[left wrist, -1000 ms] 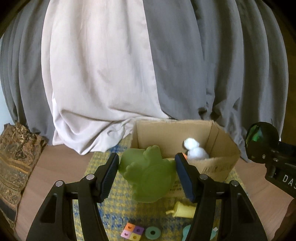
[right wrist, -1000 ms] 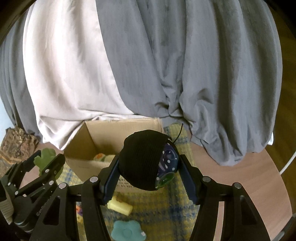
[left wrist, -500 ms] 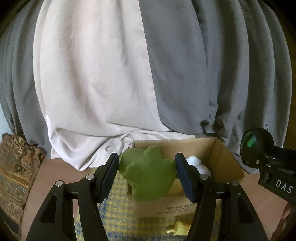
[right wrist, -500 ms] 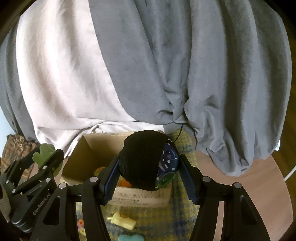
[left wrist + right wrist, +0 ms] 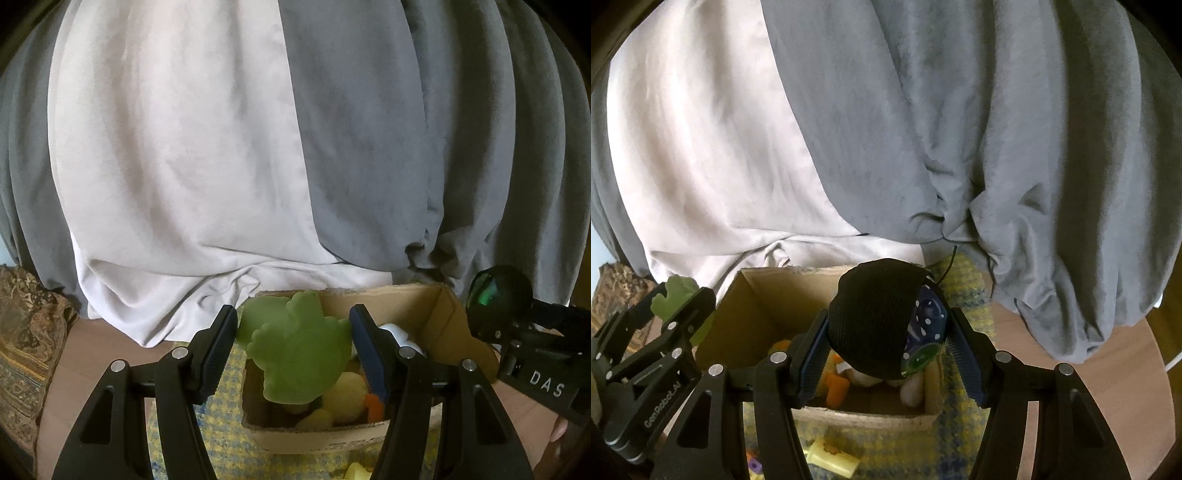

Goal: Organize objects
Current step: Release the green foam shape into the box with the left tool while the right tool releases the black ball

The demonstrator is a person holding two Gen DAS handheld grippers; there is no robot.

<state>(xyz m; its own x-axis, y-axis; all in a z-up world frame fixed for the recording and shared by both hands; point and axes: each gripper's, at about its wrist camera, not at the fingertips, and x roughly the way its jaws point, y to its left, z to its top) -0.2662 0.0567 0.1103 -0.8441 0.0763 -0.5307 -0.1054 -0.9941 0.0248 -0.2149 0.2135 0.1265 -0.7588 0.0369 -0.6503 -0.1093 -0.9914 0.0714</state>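
Fingers (image 5: 364, 350) of left gripper (image 5: 291, 347) clamp green toy (image 5: 299, 354) over box (image 5: 454, 332); right gripper (image 5: 886, 354) grips black ball (image 5: 875, 325) above it too. Release low & w/ toys clear of walls, one at a time

White letters "DAS" stand on the black body of the right gripper (image 5: 543, 373) at the right edge of the left wrist view, cut off by the frame. "GenRobot.AI" runs in pale letters along the black arm of the left gripper (image 5: 661, 404) in the right wrist view. Dark print on the front wall of the cardboard box (image 5: 343, 439) is too blurred to read.
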